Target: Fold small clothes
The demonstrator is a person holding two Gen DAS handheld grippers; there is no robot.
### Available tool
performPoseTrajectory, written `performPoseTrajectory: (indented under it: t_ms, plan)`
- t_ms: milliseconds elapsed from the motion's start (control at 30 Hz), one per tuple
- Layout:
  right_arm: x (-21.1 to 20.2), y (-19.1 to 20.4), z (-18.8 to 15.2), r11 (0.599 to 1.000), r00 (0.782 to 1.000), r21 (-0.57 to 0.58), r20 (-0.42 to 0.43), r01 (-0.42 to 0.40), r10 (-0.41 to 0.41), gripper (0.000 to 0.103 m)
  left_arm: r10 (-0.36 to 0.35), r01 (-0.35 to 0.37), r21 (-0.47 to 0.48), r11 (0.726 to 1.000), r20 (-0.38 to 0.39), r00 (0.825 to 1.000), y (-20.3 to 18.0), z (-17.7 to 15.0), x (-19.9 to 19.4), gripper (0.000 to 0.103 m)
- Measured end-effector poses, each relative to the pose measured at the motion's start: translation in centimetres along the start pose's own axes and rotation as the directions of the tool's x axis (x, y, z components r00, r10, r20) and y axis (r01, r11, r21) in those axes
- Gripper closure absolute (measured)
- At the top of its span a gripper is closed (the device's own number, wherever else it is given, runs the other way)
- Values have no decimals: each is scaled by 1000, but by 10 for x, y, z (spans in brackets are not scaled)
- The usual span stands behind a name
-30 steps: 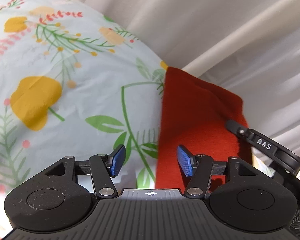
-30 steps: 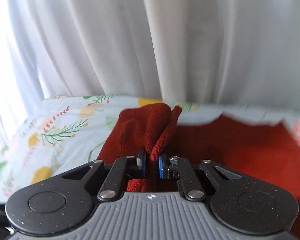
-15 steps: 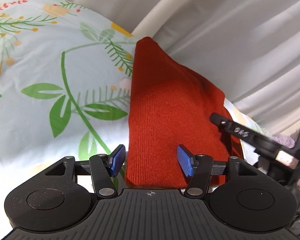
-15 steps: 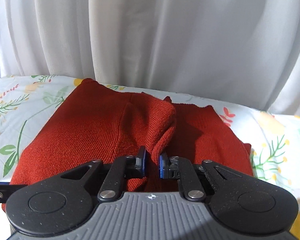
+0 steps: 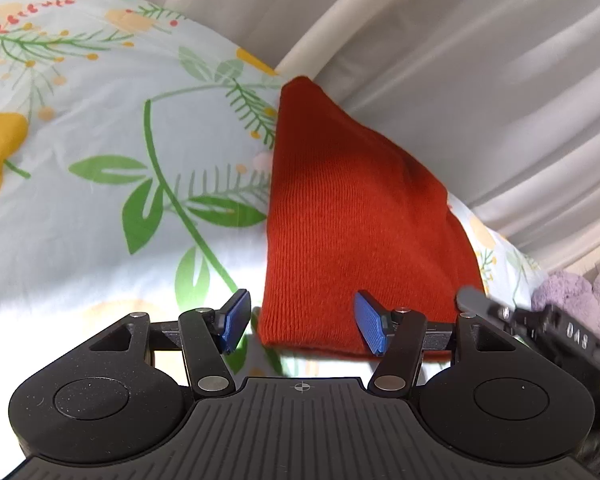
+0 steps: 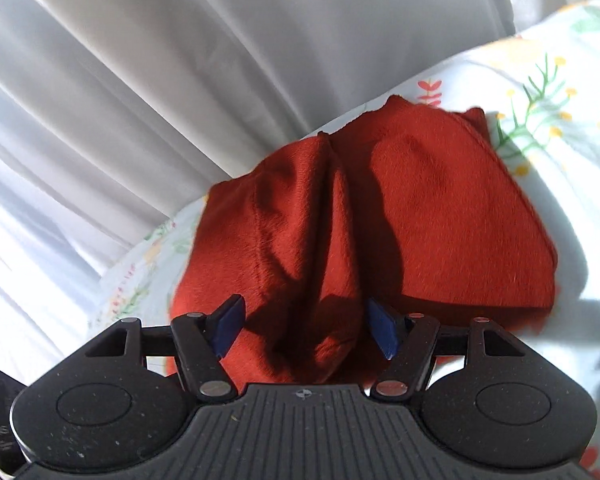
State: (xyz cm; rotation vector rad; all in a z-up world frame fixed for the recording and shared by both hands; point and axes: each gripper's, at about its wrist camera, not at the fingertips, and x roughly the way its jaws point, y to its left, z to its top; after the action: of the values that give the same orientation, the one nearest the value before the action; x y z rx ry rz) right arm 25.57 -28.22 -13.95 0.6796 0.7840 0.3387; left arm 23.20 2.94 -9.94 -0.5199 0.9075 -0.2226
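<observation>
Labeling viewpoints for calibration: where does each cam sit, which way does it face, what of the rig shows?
Left wrist: on the left gripper, looking along its open fingers at the red knit garment on the floral sheet; the other gripper's edge shows right.
Right wrist: on the right gripper, fingers open over the garment's raised fold.
Shared: garment, sheet, white curtain.

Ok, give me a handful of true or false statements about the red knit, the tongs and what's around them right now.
1. The right tongs are clamped on the red knit. False: they stand open, fabric between the pads.
2. The left tongs are open. True.
3. The knit lies on a floral sheet. True.
4. The sheet is plain blue. False: pale, with green leaves and yellow flowers.
5. A purple plush toy sits at the far right of the left view. True.
</observation>
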Motion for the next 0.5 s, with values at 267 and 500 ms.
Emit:
performPoseTrajectory:
  t_ms: [267,500]
  plan:
    - [7,2,-9,999,999,7,-23,-37,37,71,9,-7,-34,999,65,998,-15,30,12,35]
    - [17,6,-18,985,995,-141,-20,97,-101,84,57,-57,-14,998,26,998,-12,21,36,26]
